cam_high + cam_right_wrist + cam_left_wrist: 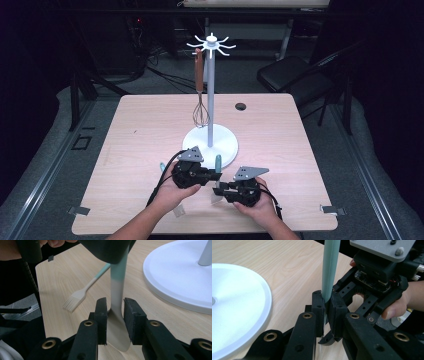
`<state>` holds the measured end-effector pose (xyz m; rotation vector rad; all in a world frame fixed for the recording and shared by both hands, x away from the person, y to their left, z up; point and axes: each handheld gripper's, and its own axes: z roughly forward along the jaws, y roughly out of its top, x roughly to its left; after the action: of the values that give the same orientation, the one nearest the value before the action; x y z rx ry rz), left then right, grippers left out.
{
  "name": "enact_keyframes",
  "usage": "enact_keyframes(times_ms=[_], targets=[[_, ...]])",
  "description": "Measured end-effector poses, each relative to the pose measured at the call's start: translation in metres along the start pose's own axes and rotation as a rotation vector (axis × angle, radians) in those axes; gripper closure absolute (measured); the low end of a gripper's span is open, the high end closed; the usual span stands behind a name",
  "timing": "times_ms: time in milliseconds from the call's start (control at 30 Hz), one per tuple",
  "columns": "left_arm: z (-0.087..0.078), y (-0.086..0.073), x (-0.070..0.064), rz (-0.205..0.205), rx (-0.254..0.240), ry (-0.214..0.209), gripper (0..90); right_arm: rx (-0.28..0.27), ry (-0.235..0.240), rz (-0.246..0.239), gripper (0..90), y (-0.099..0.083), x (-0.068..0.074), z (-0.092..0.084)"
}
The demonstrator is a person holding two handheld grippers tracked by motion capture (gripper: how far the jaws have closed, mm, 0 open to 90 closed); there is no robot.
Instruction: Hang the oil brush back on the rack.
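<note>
While the spatula (117, 290) stands upright near the table's (140, 130) front edge, the left gripper (327, 312) clamps its teal handle; the right gripper (116, 320) brackets its beige blade, jaws parted, pads off it. Beyond: white stand base (227, 142); at left, a brush (82, 292).
</note>
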<state>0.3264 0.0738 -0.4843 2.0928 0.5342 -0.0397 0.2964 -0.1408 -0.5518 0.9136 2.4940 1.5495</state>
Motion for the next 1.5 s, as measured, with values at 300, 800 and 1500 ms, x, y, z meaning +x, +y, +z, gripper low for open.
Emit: enact_keyframes(times_ms=[300,800,1500], targets=[[-0.008,0.011,0.005,0.043,0.029,0.017,84.4,-0.053,0.009,0.026,64.7,0.003,-0.001,-0.013],[-0.049,0.054,0.016,0.061,0.006,0.072,84.5,-0.070,-0.152,0.093,62.3,-0.004,-0.027,-0.035],[-0.105,0.162,0.038,0.086,-0.055,0.088,84.5,-0.007,-0.177,0.082,61.9,-0.007,-0.028,-0.027]])
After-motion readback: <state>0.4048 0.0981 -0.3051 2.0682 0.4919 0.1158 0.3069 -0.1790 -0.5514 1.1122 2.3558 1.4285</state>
